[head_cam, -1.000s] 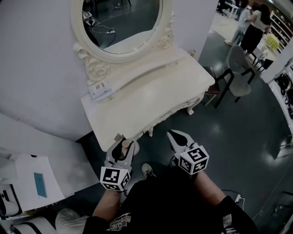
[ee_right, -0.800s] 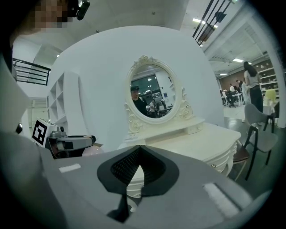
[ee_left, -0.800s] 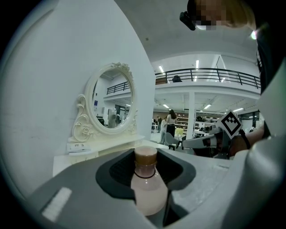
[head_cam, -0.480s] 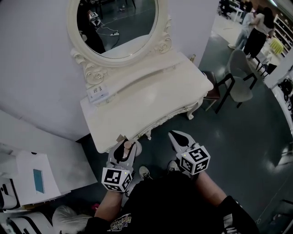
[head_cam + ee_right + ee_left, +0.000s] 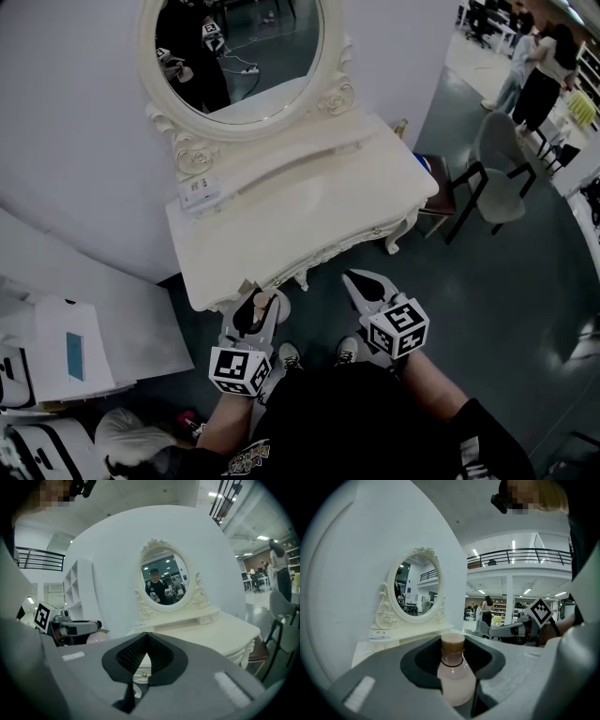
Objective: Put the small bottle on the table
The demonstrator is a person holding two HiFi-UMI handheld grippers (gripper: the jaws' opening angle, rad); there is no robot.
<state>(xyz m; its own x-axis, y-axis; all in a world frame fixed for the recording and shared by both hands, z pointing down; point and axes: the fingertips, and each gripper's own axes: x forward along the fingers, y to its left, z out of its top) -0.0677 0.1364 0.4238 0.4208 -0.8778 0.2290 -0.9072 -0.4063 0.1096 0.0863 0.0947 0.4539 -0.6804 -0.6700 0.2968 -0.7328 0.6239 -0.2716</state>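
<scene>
Grippers: two, the left gripper (image 5: 258, 302) and the right gripper (image 5: 356, 279).
Marker cubes: two, the left cube (image 5: 237, 370) and the right cube (image 5: 400, 326).
Bottles: one small bottle (image 5: 454, 679).
Dressing tables: one, with a single cream tabletop (image 5: 309, 211).
Mirrors: one oval mirror (image 5: 239, 47).
Cards: one white card (image 5: 199, 192) on the ledge under the mirror.
Chairs: two, a grey shell chair (image 5: 502, 173) and a dark chair (image 5: 441, 192).
Standing people: two, a person in dark clothes (image 5: 544, 80) and a person in light clothes (image 5: 518, 56).
Shoes: two, the left shoe (image 5: 287, 356) and the right shoe (image 5: 346, 350).
</scene>
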